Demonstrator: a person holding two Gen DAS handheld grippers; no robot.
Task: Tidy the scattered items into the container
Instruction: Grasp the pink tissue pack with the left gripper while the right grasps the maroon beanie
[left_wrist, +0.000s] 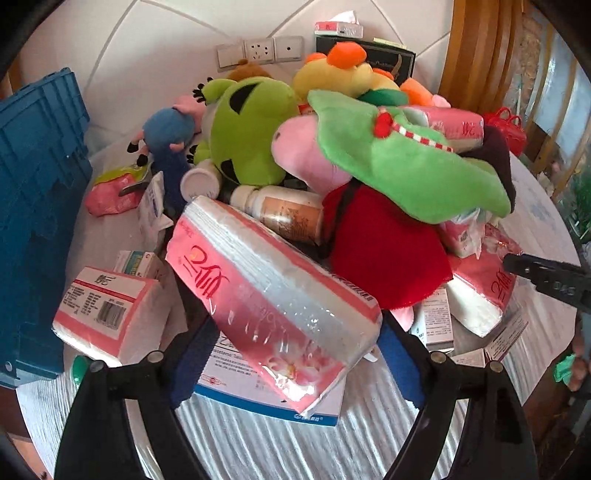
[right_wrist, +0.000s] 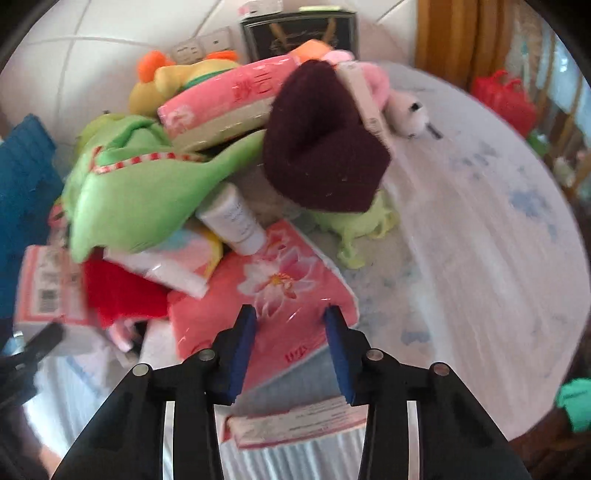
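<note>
A long pink tissue pack (left_wrist: 273, 295) hangs tilted above the table, and my left gripper (left_wrist: 295, 354) is shut on it with a blue pad on each side. Behind it is a heap of plush toys: a pink pig in a red dress and green hat (left_wrist: 388, 177) and a green frog (left_wrist: 247, 129). In the right wrist view my right gripper (right_wrist: 291, 347) is shut on the near corner of a flowered pink tissue pack (right_wrist: 280, 288) that lies at the foot of the heap. The blue crate (left_wrist: 37, 184) stands at the far left.
A dark maroon knit hat (right_wrist: 321, 147), a white tube (right_wrist: 236, 221) and a bottle (left_wrist: 288, 210) lie in the pile. Medicine boxes (left_wrist: 258, 387) and another tissue pack (left_wrist: 107, 314) rest on the white cloth. A red basket (right_wrist: 502, 99) stands at the back right, near the round table's edge.
</note>
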